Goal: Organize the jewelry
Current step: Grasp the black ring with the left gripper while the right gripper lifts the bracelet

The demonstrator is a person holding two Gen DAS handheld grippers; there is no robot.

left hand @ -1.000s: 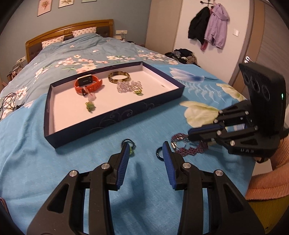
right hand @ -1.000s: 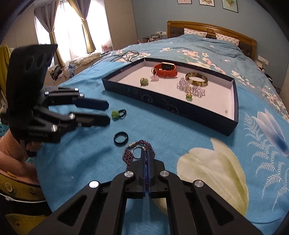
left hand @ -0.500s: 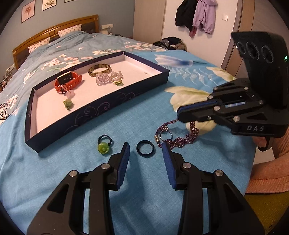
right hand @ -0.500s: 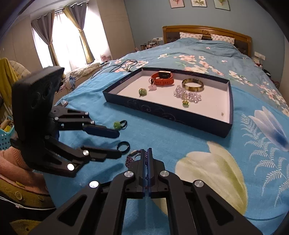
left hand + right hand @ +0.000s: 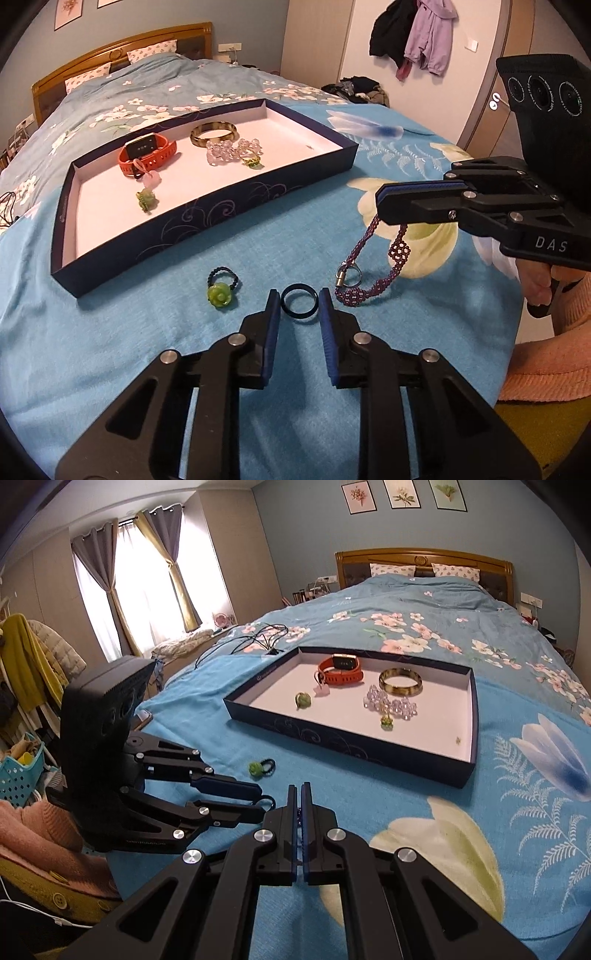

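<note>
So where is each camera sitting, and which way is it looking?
Left wrist: sits on the left gripper, looking along its open fingers, which straddle the black ring, toward the tray and headboard; the right gripper holds the purple bracelet.
Right wrist: sits on the right gripper, fingers shut, looking at the tray, with curtains at far left; the left gripper reaches in from the left.
Both share: tray, orange watch, green flower ring, each other's gripper.

Bare bedspread [image 5: 110, 350] between tools and tray [image 5: 207, 221]; green ring [image 5: 221, 291], tray's near wall in way.
</note>
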